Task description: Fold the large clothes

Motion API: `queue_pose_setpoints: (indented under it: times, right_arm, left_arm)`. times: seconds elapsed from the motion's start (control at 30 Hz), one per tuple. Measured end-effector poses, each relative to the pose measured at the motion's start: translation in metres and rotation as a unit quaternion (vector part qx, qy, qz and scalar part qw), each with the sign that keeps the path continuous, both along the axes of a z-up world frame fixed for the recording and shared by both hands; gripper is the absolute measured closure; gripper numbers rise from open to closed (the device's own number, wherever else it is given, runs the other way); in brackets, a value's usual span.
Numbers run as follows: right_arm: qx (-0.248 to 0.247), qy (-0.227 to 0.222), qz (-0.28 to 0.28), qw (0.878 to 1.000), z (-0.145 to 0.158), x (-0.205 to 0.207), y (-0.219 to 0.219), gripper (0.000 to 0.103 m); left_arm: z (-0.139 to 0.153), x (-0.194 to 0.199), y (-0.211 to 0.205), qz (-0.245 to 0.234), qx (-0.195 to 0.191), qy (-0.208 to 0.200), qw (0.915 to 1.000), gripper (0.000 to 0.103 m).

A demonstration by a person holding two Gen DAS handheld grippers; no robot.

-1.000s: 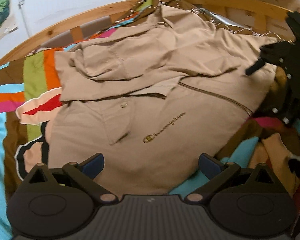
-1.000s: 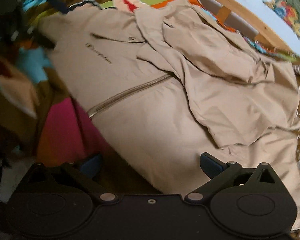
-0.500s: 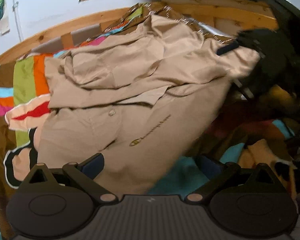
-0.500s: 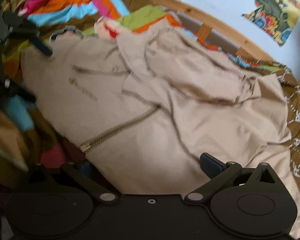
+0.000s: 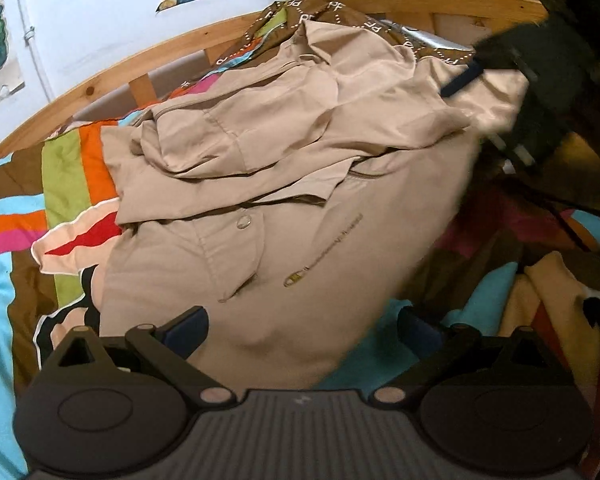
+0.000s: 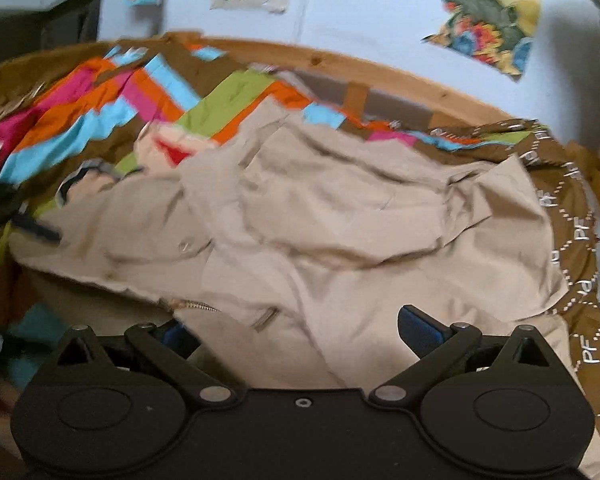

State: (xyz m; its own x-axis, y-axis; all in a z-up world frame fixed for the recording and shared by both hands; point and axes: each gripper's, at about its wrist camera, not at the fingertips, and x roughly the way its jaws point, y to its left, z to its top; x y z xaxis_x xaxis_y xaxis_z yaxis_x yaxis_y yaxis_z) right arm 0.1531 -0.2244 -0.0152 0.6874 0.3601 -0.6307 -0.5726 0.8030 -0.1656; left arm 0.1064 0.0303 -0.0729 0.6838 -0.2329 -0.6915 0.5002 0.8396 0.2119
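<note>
A beige zip jacket point(image 5: 292, 208) lies crumpled across a bed, filling the middle of both views, on a patchwork bedspread point(image 5: 64, 176) of bright stripes. In the left wrist view the left gripper point(image 5: 302, 326) sits at the bottom centre with its fingers spread wide, the jacket's lower edge lying between them. The right gripper point(image 6: 300, 330) is likewise spread wide at the bottom of its own view, over the zipper point(image 6: 194, 306) and jacket cloth; whether cloth is caught cannot be told. A wooden bed frame point(image 6: 380, 68) curves behind, under colourful wall pictures point(image 6: 488, 12).
</note>
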Motion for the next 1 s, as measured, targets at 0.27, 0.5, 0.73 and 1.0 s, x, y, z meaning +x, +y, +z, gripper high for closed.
queue_pose_setpoints:
  times: [0.27, 0.5, 0.73, 1.0]
  right_arm:
    - [-0.116, 0.025, 0.120, 0.986, -0.039, -0.043, 0.019, 0.002]
    - [-0.137, -0.030, 0.101, 0.985, -0.047, -0.042, 0.037, 0.002]
    - [-0.059, -0.046, 0.038, 0.996, -0.007, -0.008, 0.026, 0.004]
    - [0.001, -0.008, -0.006, 1.000, 0.005, 0.026, 0.020, 0.004]
  left_arm:
    - [0.000, 0.002, 0.002, 0.005, -0.009, 0.007, 0.9999, 0.001]
    - [0.002, -0.004, 0.000, -0.013, -0.021, -0.003, 0.9997, 0.001]
    - [-0.010, 0.001, -0.008, 0.017, 0.068, -0.025, 0.9972, 0.004]
    - [-0.004, 0.011, 0.005, 0.067, 0.102, -0.058, 0.9909, 0.035]
